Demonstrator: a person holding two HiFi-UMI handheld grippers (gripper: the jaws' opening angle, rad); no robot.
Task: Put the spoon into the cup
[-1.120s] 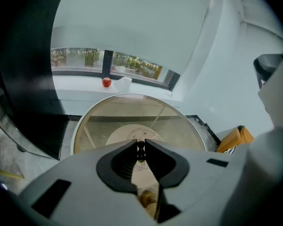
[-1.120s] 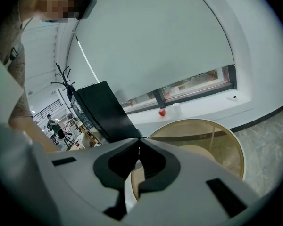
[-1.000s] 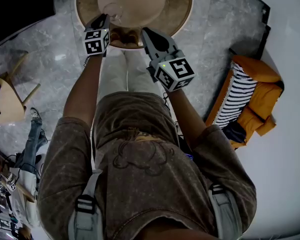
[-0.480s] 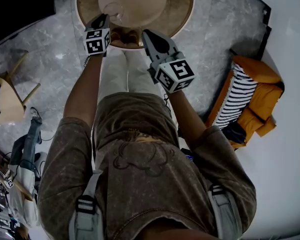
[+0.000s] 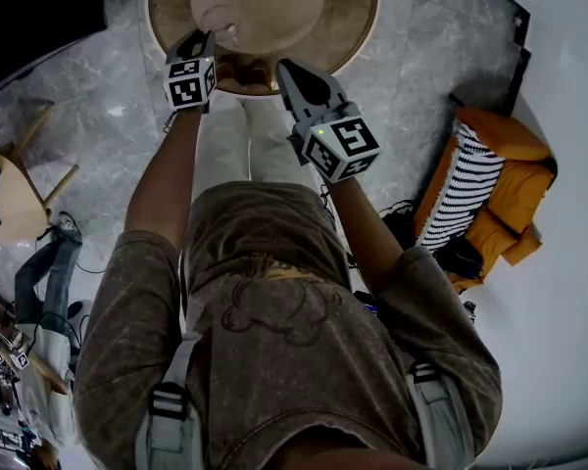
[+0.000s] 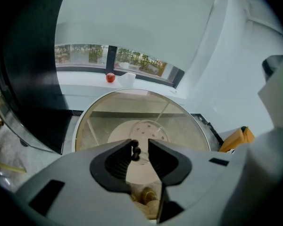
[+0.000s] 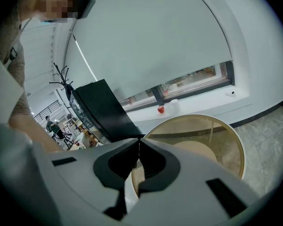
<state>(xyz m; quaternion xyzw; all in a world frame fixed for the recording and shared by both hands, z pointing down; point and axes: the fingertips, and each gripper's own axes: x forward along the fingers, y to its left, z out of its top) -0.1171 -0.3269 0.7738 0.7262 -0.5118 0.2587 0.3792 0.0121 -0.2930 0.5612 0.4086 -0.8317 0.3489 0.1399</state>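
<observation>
Over the clear glass cup (image 6: 148,131), the dark bead-tipped spoon (image 6: 135,149) is being released between the left gripper (image 6: 140,145)'s opening jaws — placement is judged nearly done.

Daylight pours in from the window strip (image 6: 132,60) beyond the desk's (image 6: 181,117) far edge, so both gripper views come out bright and kinda washed pale, with heavy fisheye bending and black vignetting in the corners. The head view is way dimmer and muddier: grey floor (image 5: 421,67), top-left corner just black, soft shadows only. The clear cup (image 6: 153,130) nearly vanishes against the desk, and anything right at the lens goes soft.
</observation>
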